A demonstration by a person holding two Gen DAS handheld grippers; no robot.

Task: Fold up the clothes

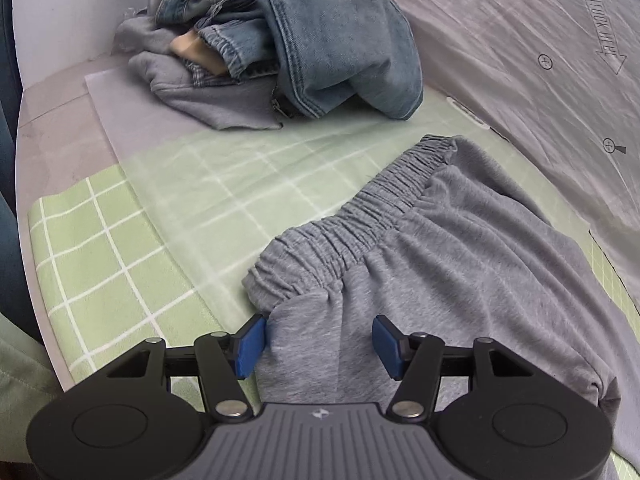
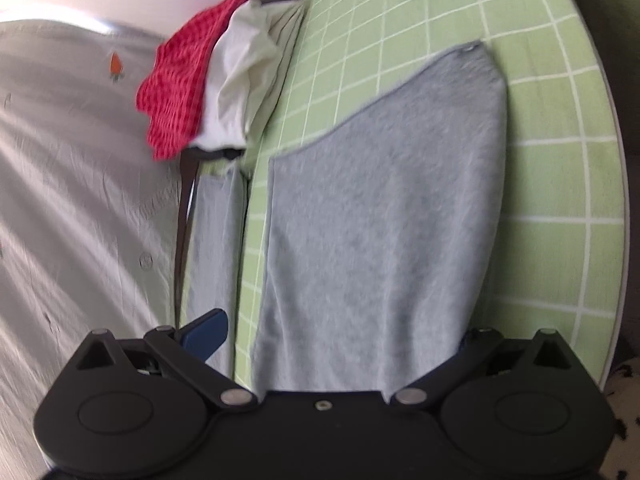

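Observation:
Grey sweatpants (image 1: 440, 264) lie on the green checked sheet (image 1: 104, 248), elastic waistband (image 1: 360, 208) toward the far left. My left gripper (image 1: 320, 344) is open, its blue pads either side of the cloth just below the waistband, not pinching it. In the right wrist view a grey pant leg (image 2: 380, 200) stretches away over the green checked sheet (image 2: 560, 184). My right gripper (image 2: 336, 344) is open wide around the leg's near end; the left pad (image 2: 204, 336) shows, the right pad is hidden by cloth.
A heap of jeans (image 1: 320, 40) and a grey garment (image 1: 224, 100) lies at the far side. A grey quilt (image 1: 540, 60) with a carrot print runs along the right. A red knit (image 2: 180, 80) and white cloth (image 2: 240, 76) lie beyond the leg.

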